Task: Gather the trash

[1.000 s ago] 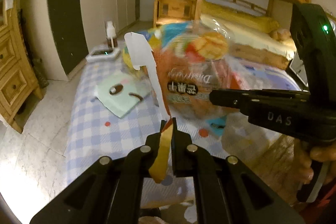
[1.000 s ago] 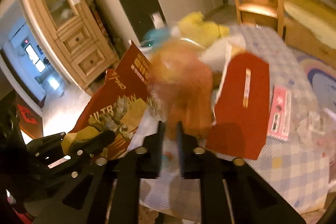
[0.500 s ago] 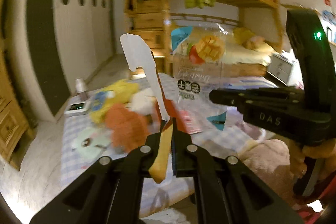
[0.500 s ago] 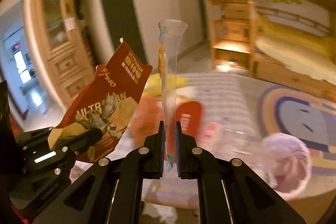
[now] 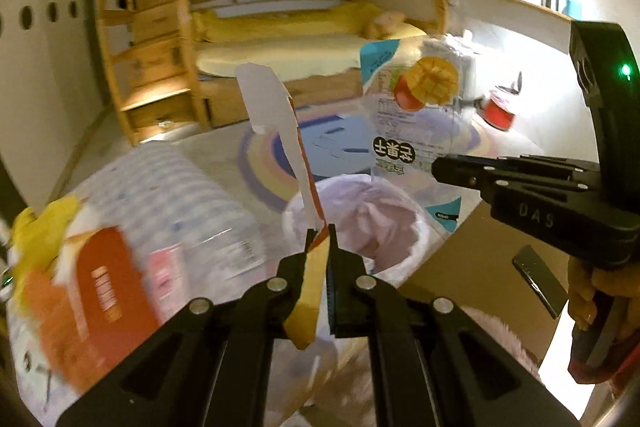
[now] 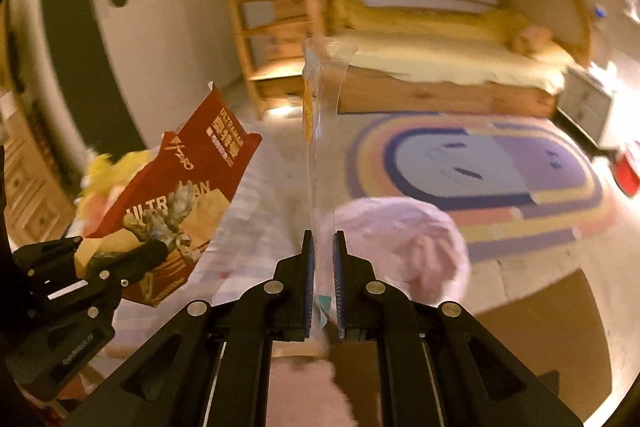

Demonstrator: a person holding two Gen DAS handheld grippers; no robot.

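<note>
Between my left jaws stands a red snack box (image 5: 298, 163), clamped edge-on, so I see only its white inner face and thin red rim; its printed front (image 6: 188, 195) shows from my right side. My right gripper (image 6: 323, 251) pinches a clear mango snack bag (image 6: 320, 115), so thin from here that its print is unreadable; from the left it reads plainly (image 5: 412, 115). Just beyond both jaw tips sits a bin lined with a pink bag (image 5: 372, 223), its base cut off by my fingers (image 5: 348, 275). Off to my left a checked bedspread (image 5: 172, 187) blurs. My right hand (image 5: 596, 291) grips the handle, tool held level.
</note>
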